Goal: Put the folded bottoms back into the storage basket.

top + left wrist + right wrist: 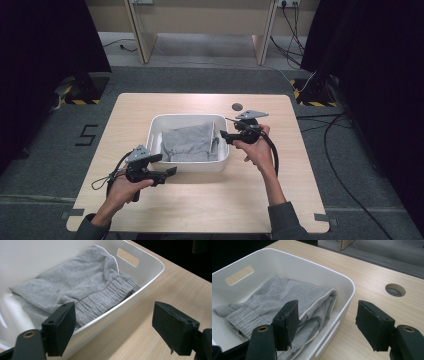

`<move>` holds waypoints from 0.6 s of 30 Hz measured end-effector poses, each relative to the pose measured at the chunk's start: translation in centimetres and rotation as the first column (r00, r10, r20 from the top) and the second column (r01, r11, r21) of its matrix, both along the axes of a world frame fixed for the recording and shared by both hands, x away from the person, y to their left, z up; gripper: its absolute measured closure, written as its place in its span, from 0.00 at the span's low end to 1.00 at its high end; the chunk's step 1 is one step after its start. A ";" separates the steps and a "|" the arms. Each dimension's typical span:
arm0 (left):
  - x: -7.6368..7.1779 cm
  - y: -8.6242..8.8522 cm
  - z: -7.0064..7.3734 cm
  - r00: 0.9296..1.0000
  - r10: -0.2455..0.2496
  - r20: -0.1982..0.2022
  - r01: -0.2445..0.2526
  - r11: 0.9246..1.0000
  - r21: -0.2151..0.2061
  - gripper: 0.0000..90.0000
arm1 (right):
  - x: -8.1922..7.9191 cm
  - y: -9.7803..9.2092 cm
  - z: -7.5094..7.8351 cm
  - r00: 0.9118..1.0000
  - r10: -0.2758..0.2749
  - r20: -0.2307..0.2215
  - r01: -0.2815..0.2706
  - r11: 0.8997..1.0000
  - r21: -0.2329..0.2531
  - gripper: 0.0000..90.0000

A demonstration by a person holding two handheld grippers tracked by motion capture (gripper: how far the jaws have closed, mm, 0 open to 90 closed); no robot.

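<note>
nearest the camera, the left claw point(170, 172) is held by the left hand point(121, 187) just at the near rim of a white plastic tub point(156, 125), its jaws spread wide and empty, one jaw seen over the rim. grey sweatpants point(191, 142) are seen lying folded inside the tub, the elastic waistband bunched on one side. beside the tub's right wall the right claw point(226, 135) is held wide apart, gripping nothing. farther back on the wooden counter point(210, 200) a round cable hole point(237, 106) is seen.
</note>
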State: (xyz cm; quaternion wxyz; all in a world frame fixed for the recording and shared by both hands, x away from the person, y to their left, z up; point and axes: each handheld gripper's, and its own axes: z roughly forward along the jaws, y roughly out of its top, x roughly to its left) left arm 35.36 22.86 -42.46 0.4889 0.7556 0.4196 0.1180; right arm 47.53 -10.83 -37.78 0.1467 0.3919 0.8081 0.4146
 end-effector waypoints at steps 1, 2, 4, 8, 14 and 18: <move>-0.1 0.0 0.0 1.000 -0.002 0.001 0.002 1.000 0.004 0.21 | -0.1 -0.1 0.0 1.000 0.002 0.003 -0.002 1.000 -0.002 0.39; -0.2 0.0 0.0 1.000 -0.002 0.002 0.002 1.000 0.001 0.21 | -0.2 -0.3 0.1 1.000 0.001 0.005 -0.001 1.000 -0.004 0.39; -0.5 -0.1 0.0 1.000 -0.002 0.015 0.002 1.000 0.005 0.21 | -0.6 -0.7 0.1 1.000 0.004 0.009 -0.004 1.000 -0.005 0.39; -1.0 0.0 0.3 1.000 -0.004 0.027 0.004 1.000 0.003 0.20 | -1.2 -1.6 0.3 1.000 -0.006 0.019 0.006 1.000 0.001 0.39; -1.9 0.0 0.9 0.999 -0.016 0.045 0.015 1.000 0.000 0.20 | -1.9 -2.8 0.5 0.999 -0.015 0.032 0.015 1.000 0.006 0.39; -2.3 0.0 1.1 0.999 -0.018 0.048 0.018 1.000 0.001 0.21 | -2.3 -3.2 0.8 0.999 -0.020 0.046 0.019 1.000 0.012 0.39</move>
